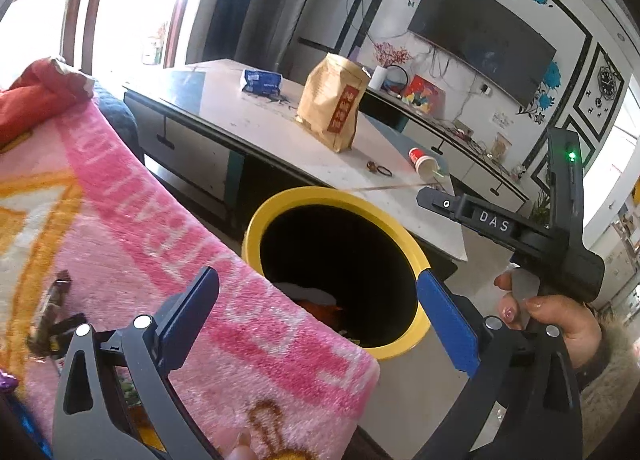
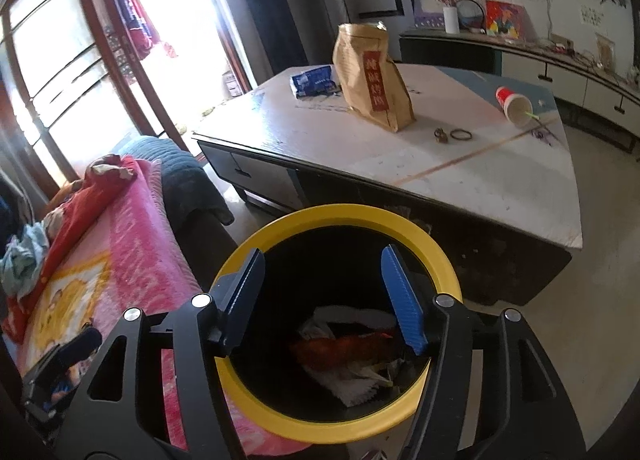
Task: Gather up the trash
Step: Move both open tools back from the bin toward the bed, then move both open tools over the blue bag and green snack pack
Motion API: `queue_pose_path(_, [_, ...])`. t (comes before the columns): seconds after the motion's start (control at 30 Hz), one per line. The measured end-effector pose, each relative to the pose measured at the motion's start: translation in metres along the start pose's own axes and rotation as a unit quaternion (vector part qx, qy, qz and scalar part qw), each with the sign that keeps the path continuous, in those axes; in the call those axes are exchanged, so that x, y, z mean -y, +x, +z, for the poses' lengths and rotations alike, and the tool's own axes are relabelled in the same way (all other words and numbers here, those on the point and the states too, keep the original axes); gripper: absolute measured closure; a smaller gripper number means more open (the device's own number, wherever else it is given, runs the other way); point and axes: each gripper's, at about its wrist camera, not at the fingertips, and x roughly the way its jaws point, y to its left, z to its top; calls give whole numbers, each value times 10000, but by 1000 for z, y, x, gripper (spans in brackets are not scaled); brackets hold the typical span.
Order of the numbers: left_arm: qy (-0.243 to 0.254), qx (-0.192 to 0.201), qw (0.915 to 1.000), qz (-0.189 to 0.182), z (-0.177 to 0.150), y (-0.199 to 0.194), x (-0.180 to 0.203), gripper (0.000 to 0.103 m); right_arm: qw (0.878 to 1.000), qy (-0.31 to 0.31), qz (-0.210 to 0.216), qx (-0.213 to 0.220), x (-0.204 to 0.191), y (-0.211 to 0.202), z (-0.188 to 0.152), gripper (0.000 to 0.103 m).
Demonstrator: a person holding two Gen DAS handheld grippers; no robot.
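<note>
Right wrist view is showing me my right gripper hanging over the yellow-rimmed bin, fingers parted, pinching nothing; crumpled paper and orange wrappers are lying inside. My left gripper is spreading wide, empty too. I'm worrying about the fluffy pink blanket draping onto the rim. Remaining trash: 1 tipped paper cup and 1 stiff kraft bag on the glossy table.

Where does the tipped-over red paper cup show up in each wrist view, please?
Left wrist view: the red paper cup lies on its side right of centre, at the coffee table's near right corner.
Right wrist view: the cup lies upper right, near the table's far right edge.
Shared landmark: the brown paper bag standing left of the cup.
</note>
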Motion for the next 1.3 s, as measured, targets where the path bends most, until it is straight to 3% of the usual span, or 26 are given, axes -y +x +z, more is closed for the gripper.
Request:
queue_pose_path(0.73, [-162, 538, 9970, 530, 0, -70, -32, 7, 9970, -551, 403, 364, -56, -41, -4, 47])
queue_pose_path(0.77, [-171, 564, 9967, 561, 0, -74, -34, 7, 9968, -572, 425, 373, -59, -43, -4, 39])
queue_pose_path(0.83, [-192, 625, 9959, 625, -1, -81, -37, 7, 9960, -621, 461, 451, -66, -48, -7, 35])
queue_pose_path(1.3, [-500, 978, 9891, 982, -8, -125, -65, 7, 9903, -1037, 800, 460, -107, -66, -20, 34])
